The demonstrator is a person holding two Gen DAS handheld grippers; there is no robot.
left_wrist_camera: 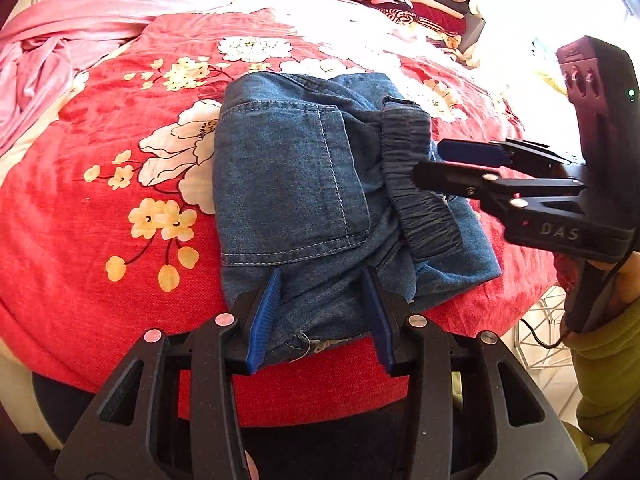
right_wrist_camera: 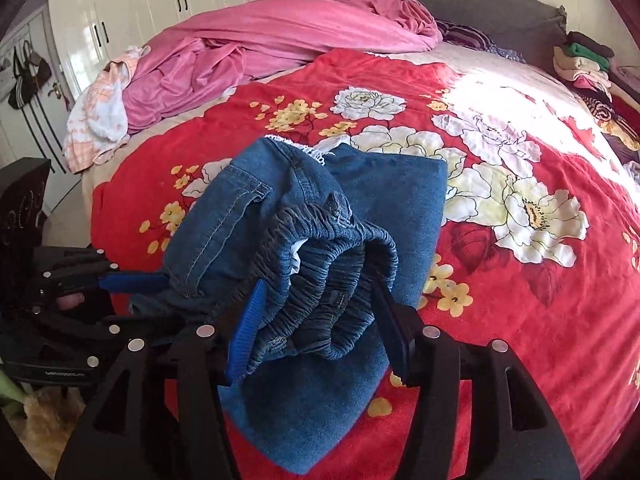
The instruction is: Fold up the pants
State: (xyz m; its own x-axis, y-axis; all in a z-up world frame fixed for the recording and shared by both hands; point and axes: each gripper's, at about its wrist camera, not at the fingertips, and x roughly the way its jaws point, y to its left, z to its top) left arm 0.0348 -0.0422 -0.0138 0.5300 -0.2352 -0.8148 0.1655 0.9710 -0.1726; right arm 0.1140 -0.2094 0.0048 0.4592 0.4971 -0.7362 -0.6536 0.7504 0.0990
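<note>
Left wrist view: folded denim pants (left_wrist_camera: pixel 304 184) lay on the red floral blanket (left_wrist_camera: pixel 100 216) near its front edge. The left gripper (left_wrist_camera: pixel 324 312) stood clamped on the pants' near fold. The right gripper (left_wrist_camera: pixel 440 164) reached in at the elastic waistband (left_wrist_camera: pixel 416 184).

Right wrist view: the right gripper (right_wrist_camera: pixel 320 328) straddled the bunched waistband (right_wrist_camera: pixel 328 280), jaws parted, not squeezing. The left gripper (right_wrist_camera: pixel 136 280) touched the pants' left side.
</note>
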